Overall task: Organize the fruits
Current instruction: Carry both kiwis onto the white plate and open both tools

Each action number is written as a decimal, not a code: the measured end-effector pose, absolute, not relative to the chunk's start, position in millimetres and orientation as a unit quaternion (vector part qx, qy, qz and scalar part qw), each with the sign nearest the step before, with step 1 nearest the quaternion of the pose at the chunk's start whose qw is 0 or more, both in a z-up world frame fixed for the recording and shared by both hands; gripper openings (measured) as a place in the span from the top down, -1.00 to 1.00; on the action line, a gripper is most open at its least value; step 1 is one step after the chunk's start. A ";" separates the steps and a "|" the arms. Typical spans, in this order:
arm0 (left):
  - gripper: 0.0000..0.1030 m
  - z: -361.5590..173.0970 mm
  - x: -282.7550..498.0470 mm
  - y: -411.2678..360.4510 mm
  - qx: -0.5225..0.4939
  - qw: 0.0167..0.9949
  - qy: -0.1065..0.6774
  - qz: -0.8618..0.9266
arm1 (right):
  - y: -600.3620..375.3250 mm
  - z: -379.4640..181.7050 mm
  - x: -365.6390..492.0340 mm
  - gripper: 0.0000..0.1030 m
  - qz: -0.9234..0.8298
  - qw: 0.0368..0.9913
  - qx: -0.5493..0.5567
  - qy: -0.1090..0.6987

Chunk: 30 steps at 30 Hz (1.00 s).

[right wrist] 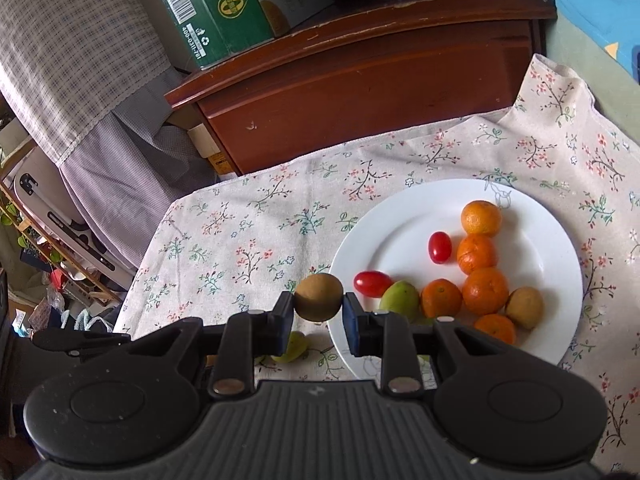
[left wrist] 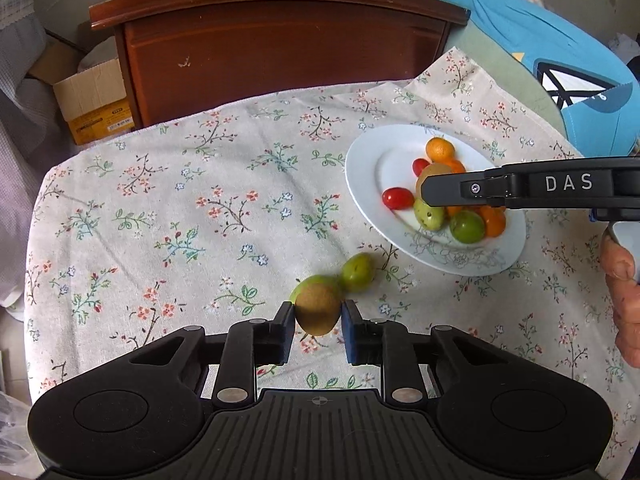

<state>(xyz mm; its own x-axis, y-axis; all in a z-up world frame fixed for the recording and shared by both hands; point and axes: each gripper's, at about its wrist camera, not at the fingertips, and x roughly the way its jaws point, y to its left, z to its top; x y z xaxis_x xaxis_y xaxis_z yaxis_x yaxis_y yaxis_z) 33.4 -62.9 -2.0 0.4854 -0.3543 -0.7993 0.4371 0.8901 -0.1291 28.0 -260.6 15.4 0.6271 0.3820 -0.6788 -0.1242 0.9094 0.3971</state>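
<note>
Nearest the left camera, the left gripper (left wrist: 318, 316) has its pads clamped on a brown fruit (left wrist: 318, 310) just above the floral cloth (left wrist: 192, 208), with a green fruit (left wrist: 358, 272) lying just beyond it. Over at the white plate (right wrist: 400, 216), the right gripper (right wrist: 319, 310) pinches another brown fruit (right wrist: 319, 296) at the plate's left rim; oranges (right wrist: 485, 290), cherry tomatoes (right wrist: 440, 247) and a green one (right wrist: 400, 300) lie on the plate

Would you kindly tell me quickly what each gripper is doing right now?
Left gripper: shut on a brown fruit.
Right gripper: shut on another brown fruit, at the plate edge.
</note>
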 end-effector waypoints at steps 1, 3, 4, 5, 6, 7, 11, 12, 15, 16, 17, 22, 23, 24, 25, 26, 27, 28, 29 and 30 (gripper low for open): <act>0.57 1.5 34.1 -65.6 0.043 0.863 0.448 -0.232 | -265.3 18.3 28.8 0.48 0.137 0.891 0.162 0.402; 0.57 7.1 35.5 -71.4 0.040 0.866 0.439 -0.236 | -274.3 24.0 30.1 0.48 0.126 0.896 0.164 0.392; 0.57 9.6 37.1 -75.6 0.038 0.868 0.434 -0.239 | -279.4 26.9 30.8 0.48 0.120 0.899 0.165 0.387; 0.57 11.3 38.6 -78.7 0.034 0.868 0.432 -0.241 | -284.9 29.5 31.5 0.48 0.115 0.901 0.169 0.382; 0.57 12.4 40.1 -81.0 0.029 0.869 0.431 -0.243 | -289.1 31.4 31.7 0.48 0.111 0.903 0.173 0.378; 0.57 13.6 42.2 -84.4 0.023 0.869 0.429 -0.245 | -295.0 33.8 32.2 0.48 0.105 0.904 0.178 0.373; 0.57 16.6 47.4 -96.9 0.012 0.870 0.422 -0.253 | -319.4 41.2 33.4 0.48 0.076 0.910 0.199 0.356; 0.57 16.9 49.1 -99.8 0.010 0.871 0.422 -0.252 | -324.9 42.3 33.6 0.48 0.068 0.911 0.203 0.353; 0.57 16.9 54.8 -106.0 0.002 0.873 0.417 -0.251 | -337.2 42.3 34.0 0.48 0.050 0.912 0.209 0.349; 0.57 16.6 56.8 -107.6 -0.001 0.874 0.415 -0.251 | -340.1 40.4 34.4 0.48 0.045 0.910 0.213 0.352; 0.57 15.8 59.2 -108.7 -0.005 0.875 0.415 -0.251 | -341.2 38.7 34.8 0.48 0.042 0.909 0.215 0.355; 0.57 10.2 70.0 -115.7 -0.028 0.876 0.415 -0.246 | -343.2 29.6 35.8 0.48 0.020 0.904 0.209 0.373; 0.57 8.7 71.4 -117.7 -0.034 0.875 0.415 -0.247 | -342.9 28.2 36.2 0.48 0.014 0.903 0.207 0.376; 0.57 6.7 72.5 -119.0 -0.041 0.874 0.415 -0.248 | -342.2 26.7 36.4 0.48 0.009 0.903 0.203 0.378; 0.57 4.5 73.4 -120.7 -0.047 0.873 0.416 -0.249 | -340.9 24.7 36.7 0.48 0.005 0.904 0.195 0.381; 0.57 2.5 74.0 -122.3 -0.050 0.873 0.417 -0.249 | -339.6 22.8 36.7 0.48 0.001 0.904 0.186 0.386; 0.57 0.8 74.5 -124.0 -0.051 0.872 0.418 -0.249 | -338.7 21.1 37.1 0.48 -0.002 0.903 0.181 0.390; 0.57 -0.8 75.0 -125.1 -0.052 0.872 0.419 -0.249 | -337.9 18.2 37.3 0.48 -0.008 0.900 0.177 0.398; 0.57 -2.1 75.5 -126.3 -0.055 0.871 0.421 -0.249 | -338.1 15.8 37.5 0.48 -0.012 0.898 0.177 0.402; 0.57 -3.1 75.9 -127.6 -0.058 0.869 0.422 -0.251 | -338.5 13.8 37.7 0.48 -0.015 0.897 0.177 0.406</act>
